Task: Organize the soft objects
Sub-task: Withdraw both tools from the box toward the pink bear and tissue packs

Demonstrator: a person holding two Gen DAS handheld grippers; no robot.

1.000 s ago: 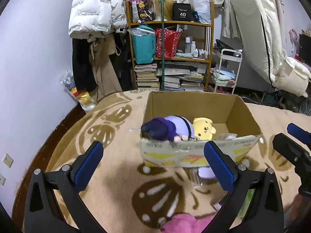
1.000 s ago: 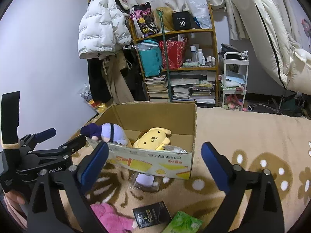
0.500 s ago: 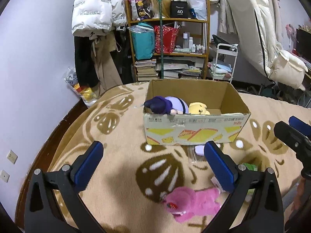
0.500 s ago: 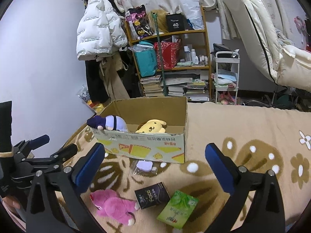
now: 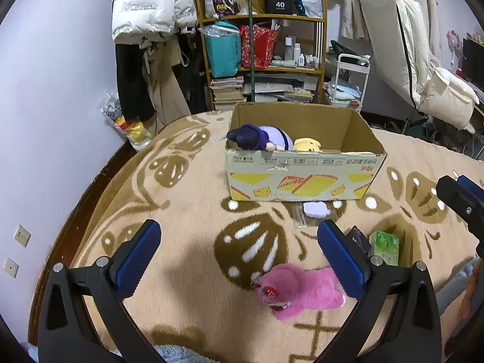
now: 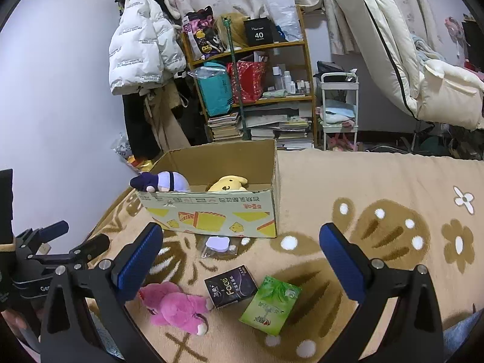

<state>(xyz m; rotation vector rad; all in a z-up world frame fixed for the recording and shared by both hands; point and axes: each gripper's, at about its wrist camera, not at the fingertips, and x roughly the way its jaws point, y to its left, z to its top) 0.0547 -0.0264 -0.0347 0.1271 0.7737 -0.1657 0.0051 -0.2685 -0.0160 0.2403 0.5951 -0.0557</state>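
"Face" black pack point(image 6: 231, 285) beside green pack point(image 6: 270, 304); both grippers' fingers point(image 5: 342, 259) point(image 6: 343, 261) wide, empty.

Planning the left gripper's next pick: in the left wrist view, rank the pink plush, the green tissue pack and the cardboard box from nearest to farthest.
1. Pink plush, on the rug under the left gripper.
2. Green tissue pack, to the right.
3. Cardboard box, ahead.

Pink plush point(image 5: 302, 290), yellow-printed brown box point(image 5: 302, 178), apparently beige leaf-patterned rug point(image 5: 193, 199)
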